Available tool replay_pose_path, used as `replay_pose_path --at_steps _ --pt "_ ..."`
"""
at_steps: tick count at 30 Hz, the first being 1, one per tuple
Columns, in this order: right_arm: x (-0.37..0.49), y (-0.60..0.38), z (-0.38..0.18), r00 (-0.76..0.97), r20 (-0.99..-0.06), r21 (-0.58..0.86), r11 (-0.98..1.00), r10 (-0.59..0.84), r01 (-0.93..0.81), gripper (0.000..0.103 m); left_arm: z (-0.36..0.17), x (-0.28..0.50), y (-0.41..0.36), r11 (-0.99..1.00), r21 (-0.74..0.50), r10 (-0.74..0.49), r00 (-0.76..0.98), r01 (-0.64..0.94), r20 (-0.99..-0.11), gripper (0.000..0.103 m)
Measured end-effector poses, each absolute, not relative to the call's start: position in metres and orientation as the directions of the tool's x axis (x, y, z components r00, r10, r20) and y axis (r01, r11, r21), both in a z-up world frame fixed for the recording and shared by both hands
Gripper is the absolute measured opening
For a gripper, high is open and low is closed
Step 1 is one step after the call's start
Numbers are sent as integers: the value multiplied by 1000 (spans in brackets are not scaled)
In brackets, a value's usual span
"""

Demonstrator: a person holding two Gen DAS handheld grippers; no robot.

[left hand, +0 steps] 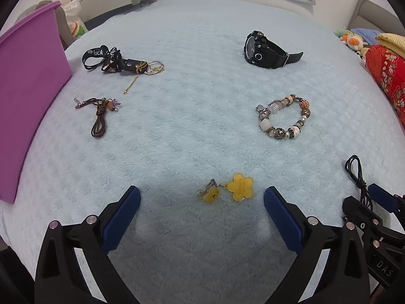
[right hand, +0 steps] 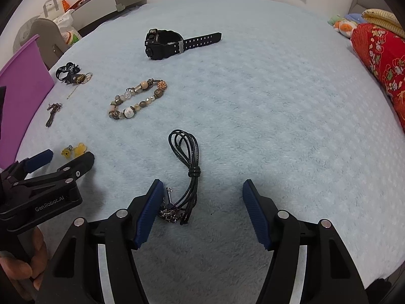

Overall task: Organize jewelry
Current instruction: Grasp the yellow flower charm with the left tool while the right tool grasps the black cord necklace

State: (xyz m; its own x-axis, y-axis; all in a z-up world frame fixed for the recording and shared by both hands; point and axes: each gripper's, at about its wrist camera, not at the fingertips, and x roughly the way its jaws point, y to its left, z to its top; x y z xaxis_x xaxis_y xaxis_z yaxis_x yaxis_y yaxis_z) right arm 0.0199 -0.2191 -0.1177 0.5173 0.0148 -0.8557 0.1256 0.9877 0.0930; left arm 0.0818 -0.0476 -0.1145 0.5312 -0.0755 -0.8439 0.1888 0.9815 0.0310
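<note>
The left hand-held gripper (left hand: 202,200) stands wide open above the pale blue bed (left hand: 192,116), nothing between its blue pads, and the yellow flower charm (left hand: 239,186) lies on the blanket just beyond its fingertips. The right hand-held gripper (right hand: 201,197) is also open and empty: the black cord necklace (right hand: 188,157) lies between and ahead of its fingers, its metal clasp end just beside the left pad (right hand: 149,212); whether they touch cannot be told.

Taking the yellow flower charm as landmark: the black cord necklace lies to its right. Only its upper loop shows in the left wrist view, while the right wrist view gives its whole length. Beyond the charm and to the right lies the beaded bracelet (left hand: 283,117), and further beyond that the black watch (left hand: 265,49). The right wrist view shows the watch's strap stretched out flat; the left wrist view shows its face side. Beyond the charm and to the left lies a brown cord bracelet (left hand: 100,116), and past it a black ribbon keychain (left hand: 119,60) with a gold chain. Far left of the charm stands a purple box (left hand: 30,96).

Only the right wrist view shows a person's hand (right hand: 22,266) holding the left gripper's handle.
</note>
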Motion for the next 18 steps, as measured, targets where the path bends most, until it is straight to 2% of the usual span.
replay_pose_path --at_steps 5,7,8,9,12,14,15,16,17,18 --pt "20 -211 -119 528 -849 38 993 -27 112 61 -116 80 -47 981 37 -76 556 190 -827 97" --pt "21 -211 -118 528 -849 46 993 -17 106 56 -115 79 -46 981 30 -83 557 191 -827 94" --pt "20 -211 -117 531 -847 45 994 -16 102 51 -114 78 -46 981 26 -87 557 192 -826 90" --pt "20 -209 -117 533 -846 49 994 -9 94 40 -113 76 -46 980 26 -90 559 195 -824 87" --pt "19 -201 -115 537 -843 45 997 2 66 27 -111 71 -47 975 16 -115 564 221 -818 69" --pt "19 -199 -115 538 -843 54 997 15 57 23 -109 67 -49 971 29 -114 571 235 -813 52" --pt "19 -200 -114 538 -842 68 996 27 56 21 -108 66 -51 969 31 -119 571 245 -812 48" --pt "19 -201 -114 538 -842 75 996 32 57 19 -107 66 -52 966 20 -133 567 257 -813 35" --pt "18 -202 -113 539 -841 84 995 39 58 13 -105 64 -53 964 18 -140 565 265 -813 26" --pt "17 -205 -113 540 -840 94 993 44 65 6 -105 65 -55 964 24 -135 565 265 -814 23"
